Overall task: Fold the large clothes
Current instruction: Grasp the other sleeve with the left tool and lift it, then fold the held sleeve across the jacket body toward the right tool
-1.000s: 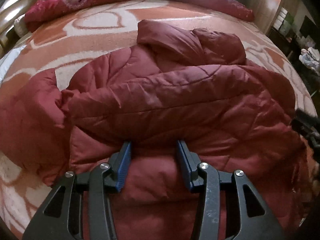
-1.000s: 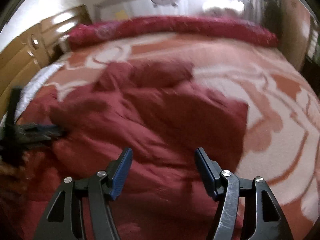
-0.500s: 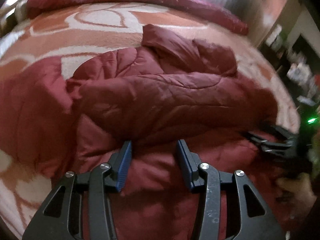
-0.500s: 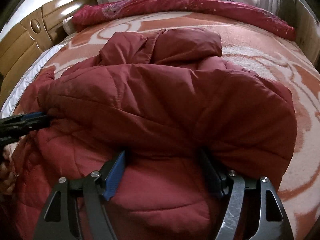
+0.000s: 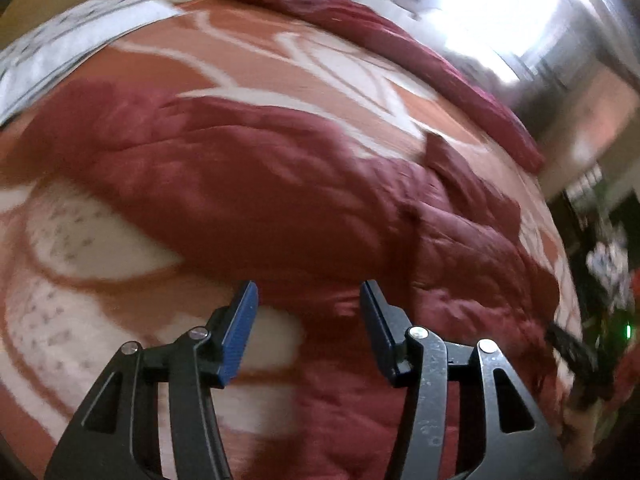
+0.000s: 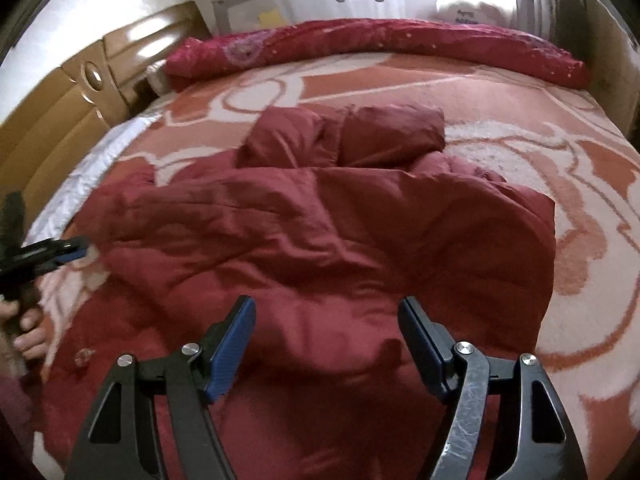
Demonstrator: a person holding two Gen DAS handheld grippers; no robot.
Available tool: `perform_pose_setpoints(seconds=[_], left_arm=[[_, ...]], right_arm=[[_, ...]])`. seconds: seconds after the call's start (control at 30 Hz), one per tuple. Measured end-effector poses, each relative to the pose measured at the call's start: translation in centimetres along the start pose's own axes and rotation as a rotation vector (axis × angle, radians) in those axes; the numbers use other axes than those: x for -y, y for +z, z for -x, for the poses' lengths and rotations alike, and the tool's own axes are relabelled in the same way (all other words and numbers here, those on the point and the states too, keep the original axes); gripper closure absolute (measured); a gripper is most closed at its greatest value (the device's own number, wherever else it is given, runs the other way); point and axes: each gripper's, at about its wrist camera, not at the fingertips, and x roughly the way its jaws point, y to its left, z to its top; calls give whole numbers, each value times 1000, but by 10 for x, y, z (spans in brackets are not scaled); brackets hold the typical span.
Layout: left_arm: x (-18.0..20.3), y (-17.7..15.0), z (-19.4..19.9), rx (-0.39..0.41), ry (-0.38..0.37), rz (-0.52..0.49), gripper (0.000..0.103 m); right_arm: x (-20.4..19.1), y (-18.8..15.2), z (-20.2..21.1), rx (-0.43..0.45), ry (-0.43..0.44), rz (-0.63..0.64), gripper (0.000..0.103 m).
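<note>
A dark red quilted jacket (image 6: 320, 232) is spread on the patterned bed blanket (image 6: 580, 184), its hood (image 6: 344, 136) pointing toward the rolled red quilt (image 6: 380, 44) at the far edge. One sleeve has been laid across the body, while the other sleeve (image 5: 180, 152) lies stretched out flat, seen best in the left wrist view.

The left gripper (image 5: 308, 300) hovers over the hem edge where jacket meets blanket; its jaws have just been opening, stand roughly half apart, and nothing is caught between them. The right gripper (image 6: 326, 316) is held above the lower body with its jaws wide and empty.

The outstretched sleeve appears to be next. It is best taken near the cuff — pinched through both layers — and carried across the chest in one low sweep, so the padding is not dragged. The body should be steadied with the right gripper to keep the first fold from being pulled loose.
</note>
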Motion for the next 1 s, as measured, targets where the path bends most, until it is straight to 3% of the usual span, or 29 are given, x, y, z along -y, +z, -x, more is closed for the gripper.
perform_pose_setpoints(seconds=[0.17, 0.4, 0.5, 0.7, 0.8, 1.0], left_arm=[[-48, 8, 2, 24, 71, 131, 51], [-108, 36, -1, 88, 105, 286, 51], [-129, 51, -10, 102, 156, 330, 38], [-170, 67, -38, 89, 163, 460, 36], [-173, 75, -44, 126, 139, 489, 21], [-180, 101, -59, 162, 177, 510, 21]], right_arm=[[-11, -13, 20, 12, 60, 37, 28], [-17, -40, 45, -22, 93, 56, 28], [-16, -50, 57, -15, 117, 32, 28], [-9, -59, 78, 17, 143, -41, 28], [-8, -59, 83, 27, 134, -46, 28], [-7, -60, 79, 17, 149, -65, 28]])
